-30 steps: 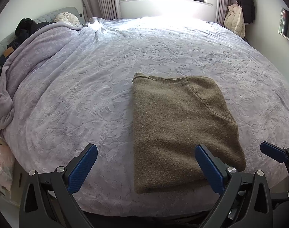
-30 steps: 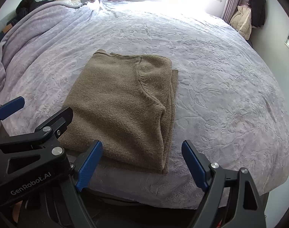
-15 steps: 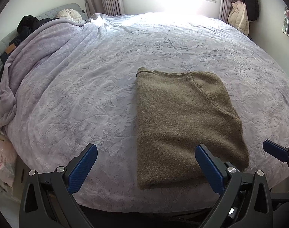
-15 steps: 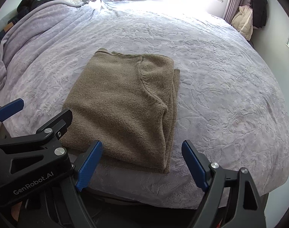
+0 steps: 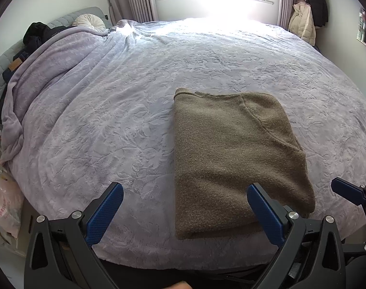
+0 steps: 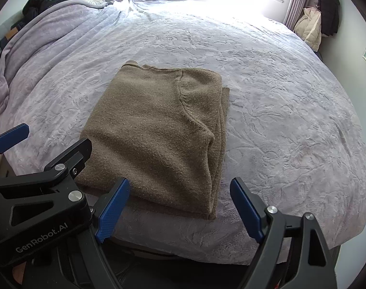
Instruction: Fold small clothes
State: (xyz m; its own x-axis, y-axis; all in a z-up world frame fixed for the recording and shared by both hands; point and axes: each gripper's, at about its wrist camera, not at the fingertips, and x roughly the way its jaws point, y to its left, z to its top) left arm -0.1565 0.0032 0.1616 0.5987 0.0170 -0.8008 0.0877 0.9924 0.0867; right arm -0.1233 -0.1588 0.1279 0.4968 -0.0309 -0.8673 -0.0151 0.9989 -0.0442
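- One folded brown sweater lies on the bed, ahead of both wide-open, empty jaws.
- Left gripper, right gripper: apart from it.
- Pillow far beyond.

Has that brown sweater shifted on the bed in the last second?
No. The brown sweater lies folded at the same spot on the lilac bedspread, its near edge equally close to the bed's front edge.

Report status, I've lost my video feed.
Left gripper and right gripper open, empty. Sweater folded, lying flat on the bed. Nothing in the way.
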